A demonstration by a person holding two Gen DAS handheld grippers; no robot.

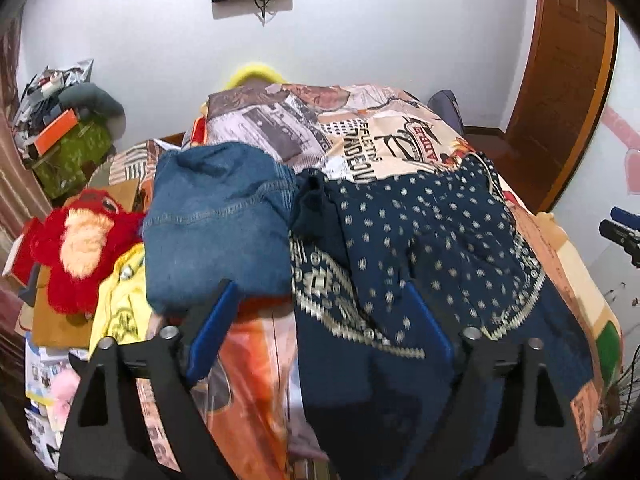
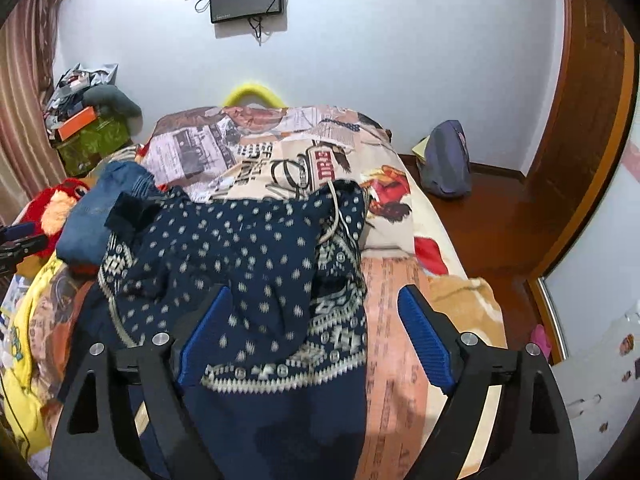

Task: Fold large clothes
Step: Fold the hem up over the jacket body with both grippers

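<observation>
Navy sweater (image 2: pixel 256 264) lies on the bed (image 2: pixel 400 300) beside jeans (image 1: pixel 216 224); left tongs (image 1: pixel 320 336) and right tongs (image 2: pixel 316 336) spread, empty.

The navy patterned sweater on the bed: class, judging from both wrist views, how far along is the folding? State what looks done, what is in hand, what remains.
Done: the navy patterned sweater lies doubled over on the bed, and folded jeans sit beside it. In hand: nothing; the left gripper and right gripper are both open, holding no cloth. Left: the sweater looks rumpled, so it probably needs another fold.
</observation>
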